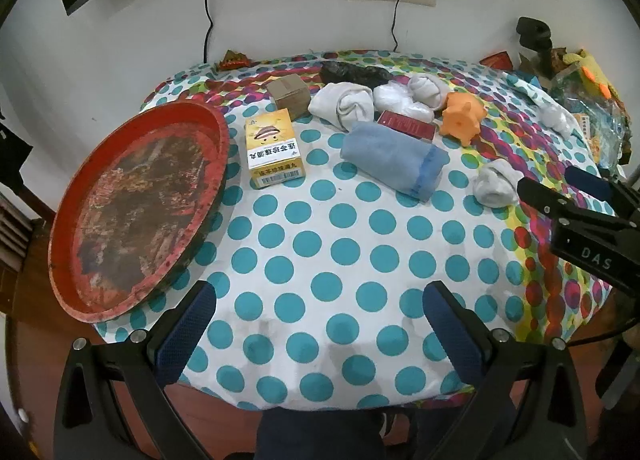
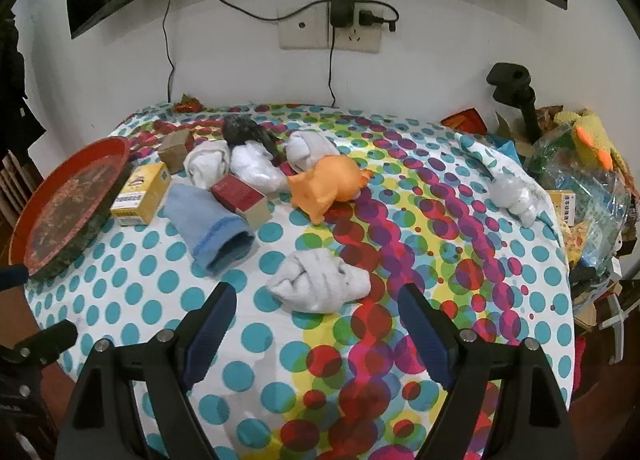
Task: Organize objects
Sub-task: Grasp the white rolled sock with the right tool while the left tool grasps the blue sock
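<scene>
Now | white sock (image 2: 319,281) just ahead of gaping right gripper (image 2: 316,324) | seemingly untouched

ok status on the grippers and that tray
Left hand-held gripper open, empty. Right hand-held gripper open, over white sock. Red tray holds nothing yet. Path clear.

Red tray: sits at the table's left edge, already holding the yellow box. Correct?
Not quite. The red tray is at the table's left edge, but it holds nothing; the yellow box stands on the tablecloth just beside it, as the left wrist view shows.
</scene>
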`<state>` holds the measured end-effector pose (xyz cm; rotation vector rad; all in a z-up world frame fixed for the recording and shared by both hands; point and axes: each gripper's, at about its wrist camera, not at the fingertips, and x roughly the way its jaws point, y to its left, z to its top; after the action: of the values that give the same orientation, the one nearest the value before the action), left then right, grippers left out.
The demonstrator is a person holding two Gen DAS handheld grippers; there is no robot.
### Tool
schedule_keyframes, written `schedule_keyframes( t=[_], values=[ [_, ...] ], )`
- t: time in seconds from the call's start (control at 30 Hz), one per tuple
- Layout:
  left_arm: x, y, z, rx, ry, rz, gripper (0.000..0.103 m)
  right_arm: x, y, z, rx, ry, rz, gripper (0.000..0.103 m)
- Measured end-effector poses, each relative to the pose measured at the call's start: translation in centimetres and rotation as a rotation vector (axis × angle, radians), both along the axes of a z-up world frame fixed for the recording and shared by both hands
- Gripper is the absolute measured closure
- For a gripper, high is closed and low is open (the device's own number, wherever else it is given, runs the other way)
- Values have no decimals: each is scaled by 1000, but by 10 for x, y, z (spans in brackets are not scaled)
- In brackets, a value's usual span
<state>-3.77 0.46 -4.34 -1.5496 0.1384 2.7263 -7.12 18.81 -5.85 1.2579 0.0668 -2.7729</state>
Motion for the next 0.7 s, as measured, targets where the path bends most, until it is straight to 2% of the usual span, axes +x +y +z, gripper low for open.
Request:
schedule_keyframes(
  t=[0.4, 0.7],
  values=[
    [-26, 5, -20, -19, -50, 1, 0, -37, 6, -31, 11, -43, 1, 18],
    [-56, 16, -28, -13, -64, 3, 0, -49, 3, -40, -3, -40, 35, 18]
  ],
)
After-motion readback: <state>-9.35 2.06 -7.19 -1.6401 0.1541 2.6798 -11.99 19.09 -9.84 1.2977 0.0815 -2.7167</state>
